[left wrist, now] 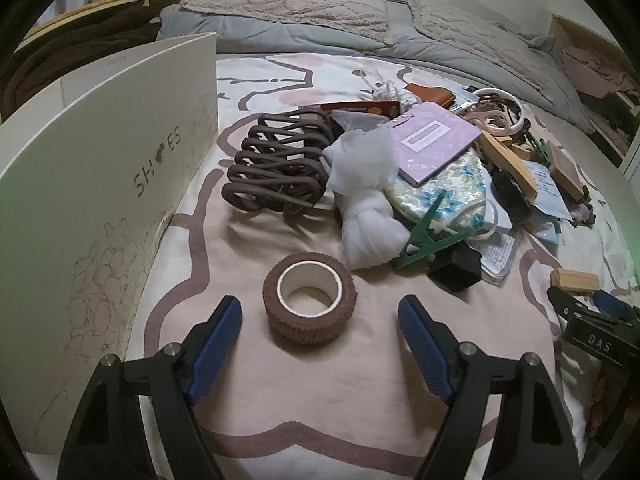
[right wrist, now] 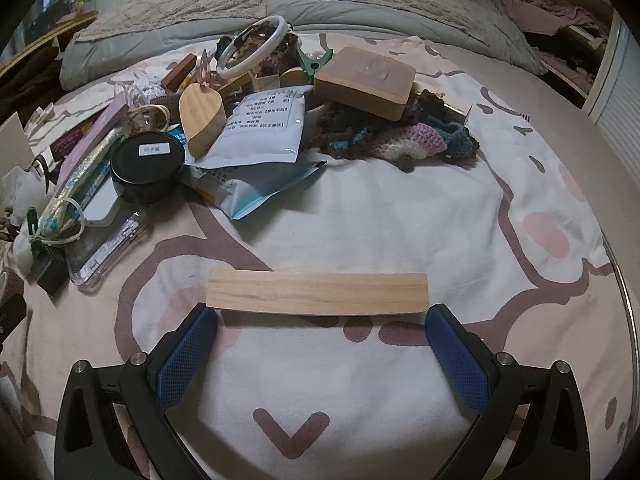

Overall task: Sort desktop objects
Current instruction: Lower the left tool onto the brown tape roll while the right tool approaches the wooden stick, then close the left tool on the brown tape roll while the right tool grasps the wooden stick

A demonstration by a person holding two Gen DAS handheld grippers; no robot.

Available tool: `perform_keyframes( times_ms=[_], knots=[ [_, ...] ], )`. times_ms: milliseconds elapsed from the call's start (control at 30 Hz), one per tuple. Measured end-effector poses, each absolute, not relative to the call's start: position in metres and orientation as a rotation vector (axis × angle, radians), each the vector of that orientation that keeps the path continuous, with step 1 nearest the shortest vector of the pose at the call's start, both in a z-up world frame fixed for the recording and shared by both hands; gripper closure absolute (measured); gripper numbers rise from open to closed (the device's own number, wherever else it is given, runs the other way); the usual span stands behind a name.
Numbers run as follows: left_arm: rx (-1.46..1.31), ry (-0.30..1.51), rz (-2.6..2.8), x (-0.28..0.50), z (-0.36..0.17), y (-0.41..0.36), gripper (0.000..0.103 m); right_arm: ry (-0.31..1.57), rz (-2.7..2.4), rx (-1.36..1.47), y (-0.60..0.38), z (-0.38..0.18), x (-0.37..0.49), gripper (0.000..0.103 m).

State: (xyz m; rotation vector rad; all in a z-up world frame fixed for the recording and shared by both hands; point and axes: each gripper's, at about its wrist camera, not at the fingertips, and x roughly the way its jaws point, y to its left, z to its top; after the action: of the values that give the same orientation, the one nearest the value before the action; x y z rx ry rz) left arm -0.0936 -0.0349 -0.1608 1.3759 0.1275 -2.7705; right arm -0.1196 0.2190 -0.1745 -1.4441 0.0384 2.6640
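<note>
Bare bedspread (right wrist: 380, 220) lies ahead of the wooden block (right wrist: 316, 293); the clutter pile (right wrist: 224, 120), seemingly loose, bars the far left.

Brown tape roll (left wrist: 308, 302) w/ white core, lower centre of left view. Dark brown hair claw (left wrist: 276, 160) above it. Lilac notebook (left wrist: 434, 141) centre-right, green clip (left wrist: 424, 229) below. Cream box (left wrist: 108, 168) at left, grey "SHOES" lettering + line-drawn flowers. Pale wood block (right wrist: 317, 293) lower centre of right view. Black jar (right wrist: 148, 168) w/ white label at left. Bed cover (right wrist: 380, 216) white & pink w/ brown outlines. Blue pads on black fingers (right wrist: 188, 354).
</note>
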Motion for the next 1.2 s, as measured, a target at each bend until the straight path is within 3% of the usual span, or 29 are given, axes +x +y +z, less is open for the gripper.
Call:
perform_keyframes(
  times_ms=[133,200,600,1200],
  knots=[
    [1.353,0.13,-2.769,-0.095,-0.159,-0.038,0.022,0.07,2.688,-1.423,0.221,-0.173,-0.117,0.004],
    [1.35,0.135,-2.761,-0.096,-0.16,-0.04,0.031,0.064,2.694,-1.407,0.219,-0.172,-0.117,0.004],
    [1.382,0.14,-2.776,-0.095,-0.161,-0.042,0.059,0.072,2.739,-1.362,0.217,-0.166,-0.11,0.005],
    [1.403,0.036,-2.841,-0.079,-0.155,-0.023,0.059,-0.083,2.989,-1.437,0.166,-0.162,-0.078,0.005]
  ],
)
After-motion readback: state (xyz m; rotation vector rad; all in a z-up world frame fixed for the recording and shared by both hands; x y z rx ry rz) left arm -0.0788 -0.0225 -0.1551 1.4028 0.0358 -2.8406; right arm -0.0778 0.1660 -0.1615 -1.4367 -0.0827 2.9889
